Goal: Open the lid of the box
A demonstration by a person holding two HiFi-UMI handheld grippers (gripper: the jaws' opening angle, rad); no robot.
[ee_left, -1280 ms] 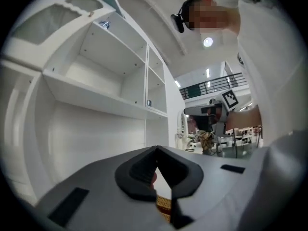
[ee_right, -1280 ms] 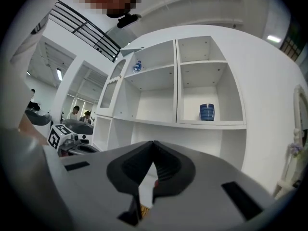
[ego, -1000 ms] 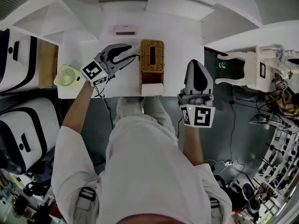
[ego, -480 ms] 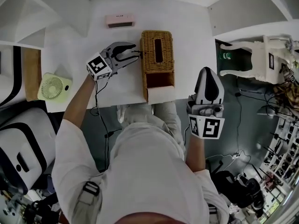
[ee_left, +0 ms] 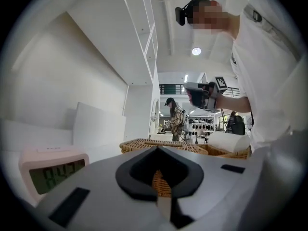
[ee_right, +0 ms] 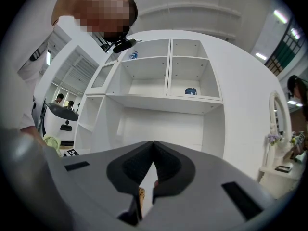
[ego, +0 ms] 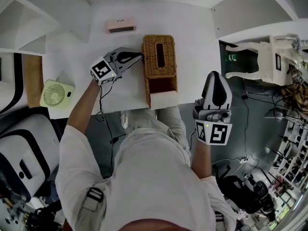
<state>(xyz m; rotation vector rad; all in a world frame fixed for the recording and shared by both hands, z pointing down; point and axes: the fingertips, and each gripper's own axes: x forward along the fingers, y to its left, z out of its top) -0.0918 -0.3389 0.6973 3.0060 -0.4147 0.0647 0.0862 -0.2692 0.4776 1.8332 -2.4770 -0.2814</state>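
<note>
A long wicker box (ego: 159,57) with a slot in its top lies on the white table (ego: 197,37). Its near end shows a dark opening and a white panel (ego: 162,100). My left gripper (ego: 139,57) lies on the table with its tips against the box's left side, jaws shut and nothing seen between them. In the left gripper view the gripper (ee_left: 158,148) meets just below the wicker rim (ee_left: 144,143). My right gripper (ego: 214,77) hangs off the table's right edge, pointing away, shut and empty; its own view shows this gripper (ee_right: 153,143) before white shelves.
A pink digital clock (ego: 121,25) stands at the back of the table, and its display (ee_left: 53,170) shows at lower left in the left gripper view. A green fan (ego: 57,93) sits left of the table. A white ornate stand (ego: 260,61) is at the right.
The left gripper's jaws, open before, have shut, with the tips still at the box's left side. The right gripper has stayed shut beside the table.
</note>
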